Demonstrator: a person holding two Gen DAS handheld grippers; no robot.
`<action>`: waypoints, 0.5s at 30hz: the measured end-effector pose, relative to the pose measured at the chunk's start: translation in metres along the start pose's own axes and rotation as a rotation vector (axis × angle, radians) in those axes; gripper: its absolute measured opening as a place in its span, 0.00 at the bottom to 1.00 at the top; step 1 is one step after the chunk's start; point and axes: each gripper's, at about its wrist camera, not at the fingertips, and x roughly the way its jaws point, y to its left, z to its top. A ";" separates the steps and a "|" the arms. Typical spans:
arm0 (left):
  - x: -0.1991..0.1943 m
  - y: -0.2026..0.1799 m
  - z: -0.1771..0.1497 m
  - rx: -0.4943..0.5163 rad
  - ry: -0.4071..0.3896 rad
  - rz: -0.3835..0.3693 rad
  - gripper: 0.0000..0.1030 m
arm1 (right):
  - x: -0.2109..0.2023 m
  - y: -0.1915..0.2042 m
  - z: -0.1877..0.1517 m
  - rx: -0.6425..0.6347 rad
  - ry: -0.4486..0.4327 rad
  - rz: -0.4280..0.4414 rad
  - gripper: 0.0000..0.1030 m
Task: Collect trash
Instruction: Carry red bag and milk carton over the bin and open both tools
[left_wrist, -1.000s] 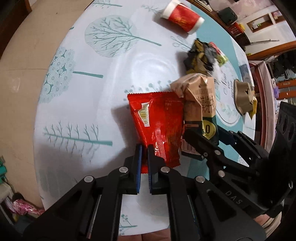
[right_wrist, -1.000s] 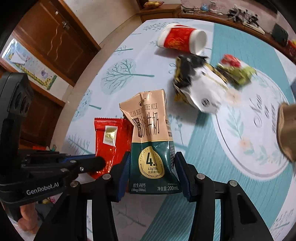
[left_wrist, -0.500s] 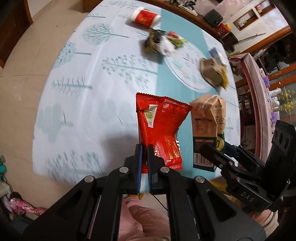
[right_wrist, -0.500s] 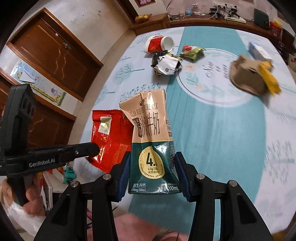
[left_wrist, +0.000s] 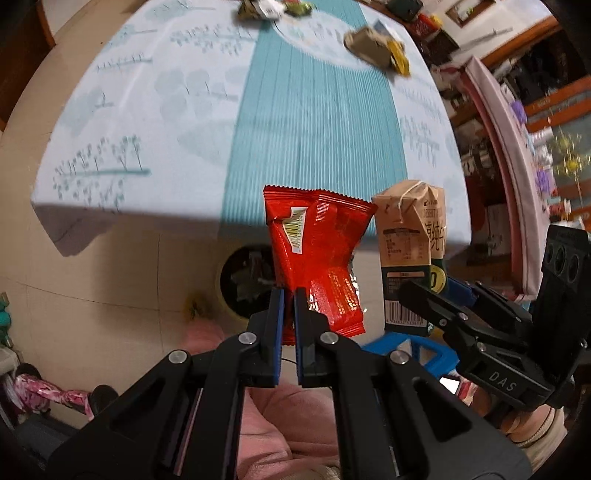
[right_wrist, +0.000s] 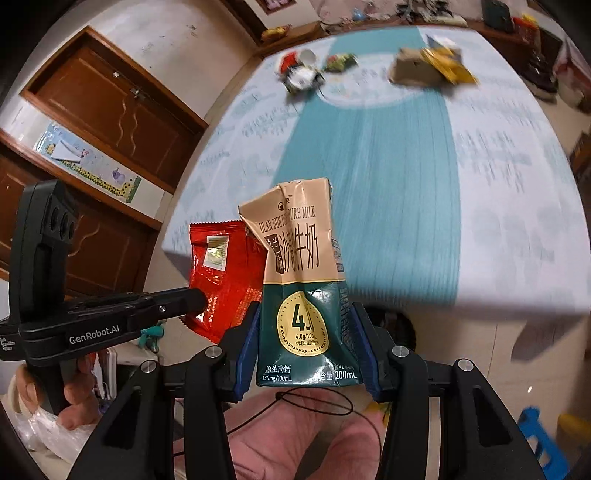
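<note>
The left tool (left_wrist: 287, 295) is pinching the lower edge of a red snack wrapper (left_wrist: 317, 258), its jaws pressed almost together on the foil. The right tool (right_wrist: 304, 332) is gripping a crumpled milk carton (right_wrist: 301, 291) across its dark green base, jaws spread to the carton's width. Both items are standing long axis upright, off the near edge of the tabletop (left_wrist: 314, 122) and above the floor. A round bin (left_wrist: 242, 282) is sitting on the floor just behind and below the wrapper, so the left tool is judged nearer to it; the carton is hanging just to the right. More trash is lying at the tabletop's far end. The carton is reading "PURE MILK", "4.0", "200mL" and "130mg/100mL"; the tool bodies are reading "GenRobot.AI" and "DAS"
</note>
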 end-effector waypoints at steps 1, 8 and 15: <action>0.004 -0.001 -0.006 0.013 0.007 0.005 0.03 | 0.002 -0.003 -0.008 0.011 0.003 -0.001 0.45; 0.050 0.003 -0.034 0.087 0.061 0.013 0.03 | 0.041 -0.029 -0.067 0.169 0.051 -0.031 0.44; 0.122 0.024 -0.056 0.142 0.117 0.019 0.03 | 0.108 -0.058 -0.112 0.306 0.067 -0.100 0.44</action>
